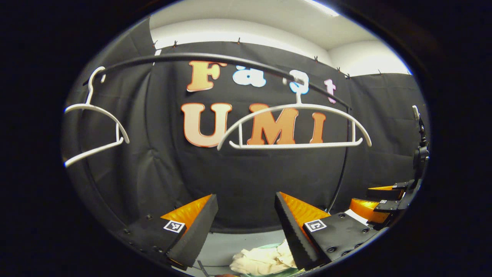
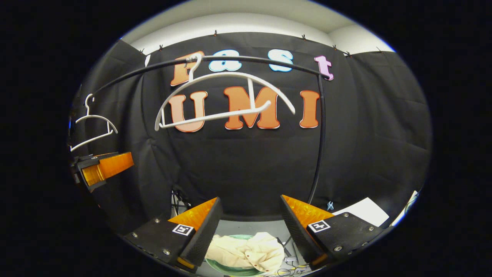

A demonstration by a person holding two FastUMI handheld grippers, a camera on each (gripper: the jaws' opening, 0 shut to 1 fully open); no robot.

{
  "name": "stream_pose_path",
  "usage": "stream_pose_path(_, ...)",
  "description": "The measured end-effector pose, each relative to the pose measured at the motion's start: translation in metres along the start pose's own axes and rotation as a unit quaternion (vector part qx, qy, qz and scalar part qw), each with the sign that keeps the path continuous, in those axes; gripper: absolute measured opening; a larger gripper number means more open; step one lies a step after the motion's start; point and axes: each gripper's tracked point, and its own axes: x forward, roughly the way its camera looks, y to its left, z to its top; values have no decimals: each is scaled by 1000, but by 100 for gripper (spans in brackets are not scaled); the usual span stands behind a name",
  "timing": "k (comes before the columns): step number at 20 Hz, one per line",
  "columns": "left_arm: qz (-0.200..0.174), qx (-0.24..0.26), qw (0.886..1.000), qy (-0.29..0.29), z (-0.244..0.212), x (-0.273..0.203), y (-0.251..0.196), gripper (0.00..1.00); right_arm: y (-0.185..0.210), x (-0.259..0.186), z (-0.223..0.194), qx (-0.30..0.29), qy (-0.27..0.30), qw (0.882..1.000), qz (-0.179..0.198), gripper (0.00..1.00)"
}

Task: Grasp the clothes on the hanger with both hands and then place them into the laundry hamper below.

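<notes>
The cream clothes (image 1: 265, 259) lie crumpled in the green hamper (image 1: 286, 272) below, also seen as the cream clothes (image 2: 246, 252) in the hamper (image 2: 215, 267). A bare white hanger (image 1: 294, 127) hangs on the black rail; in the right gripper view this hanger (image 2: 223, 100) is tilted. My left gripper (image 1: 246, 195) is open above the clothes with nothing between its fingers. My right gripper (image 2: 251, 198) is open too, above the hamper and holding nothing. The right gripper (image 1: 369, 198) is also at the right edge of the left gripper view, and the left gripper (image 2: 103, 167) at the left edge of the right gripper view.
A second bare white hanger (image 1: 96, 123) hangs at the left end of the curved black rail (image 1: 192, 57), whose post (image 2: 319, 154) runs down on the right. A white sheet (image 2: 361, 211) and cables (image 2: 178, 200) lie on the floor by the wall.
</notes>
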Motion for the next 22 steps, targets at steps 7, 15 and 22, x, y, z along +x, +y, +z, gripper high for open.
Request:
stream_pose_path(7, 33, 3, 996, -87, 85, -19, 24, 97, -3, -17, 71, 4, -63, 998, 6, 92)
stream_pose_path(15, 62, 3, 989, -132, 124, -38, 52, 97, 1, -31, 96, -8, -92, 996, 6, 92)
stream_pose_path(22, 64, 8, 990, -126, 116, -36, 50, 96, 9, -32, 95, -13, -88, 996, 8, 92)
